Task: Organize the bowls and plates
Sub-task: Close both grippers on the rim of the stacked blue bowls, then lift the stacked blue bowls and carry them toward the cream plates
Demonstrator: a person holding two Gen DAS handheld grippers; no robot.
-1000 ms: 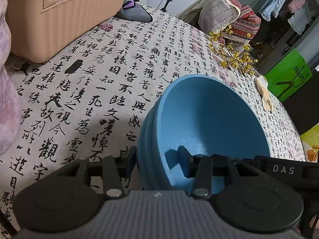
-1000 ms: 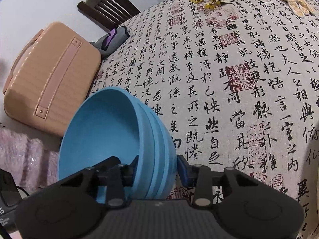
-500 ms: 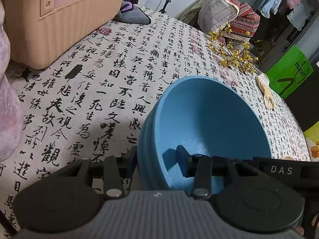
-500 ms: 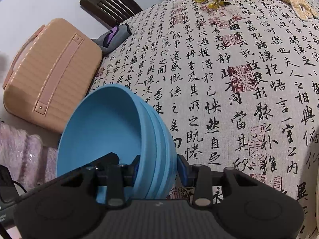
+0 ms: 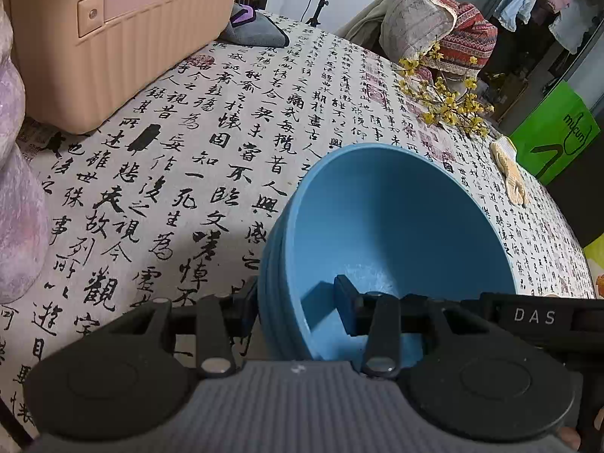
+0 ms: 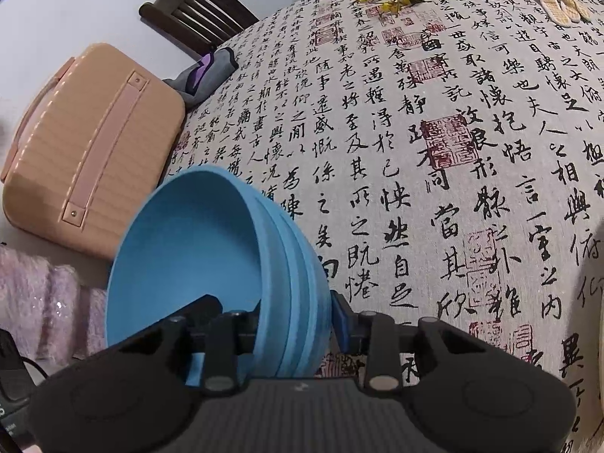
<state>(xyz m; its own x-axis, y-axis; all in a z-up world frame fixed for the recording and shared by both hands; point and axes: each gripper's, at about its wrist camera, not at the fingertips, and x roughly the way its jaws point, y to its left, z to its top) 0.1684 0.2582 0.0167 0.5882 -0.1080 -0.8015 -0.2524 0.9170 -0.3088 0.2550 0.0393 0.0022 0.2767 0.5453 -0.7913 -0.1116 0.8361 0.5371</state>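
The nested blue bowls [image 5: 396,226] are straddled at opposite rims by the left gripper [image 5: 298,302], apparently clamped, and the closing right gripper [image 6: 298,317], seemingly for a steady lift

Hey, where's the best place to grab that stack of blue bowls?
By the rim wall, one finger inside and one outside. The stack of blue bowls is nested, so thin rims are the only graspable edge. The left gripper and right gripper straddle opposite sides; the right is closing.

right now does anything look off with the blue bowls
The stack of blue bowls sits nested, with both claws straddling its rim: left claw, and right claw, whose jaws are closing. No chips or spills show.
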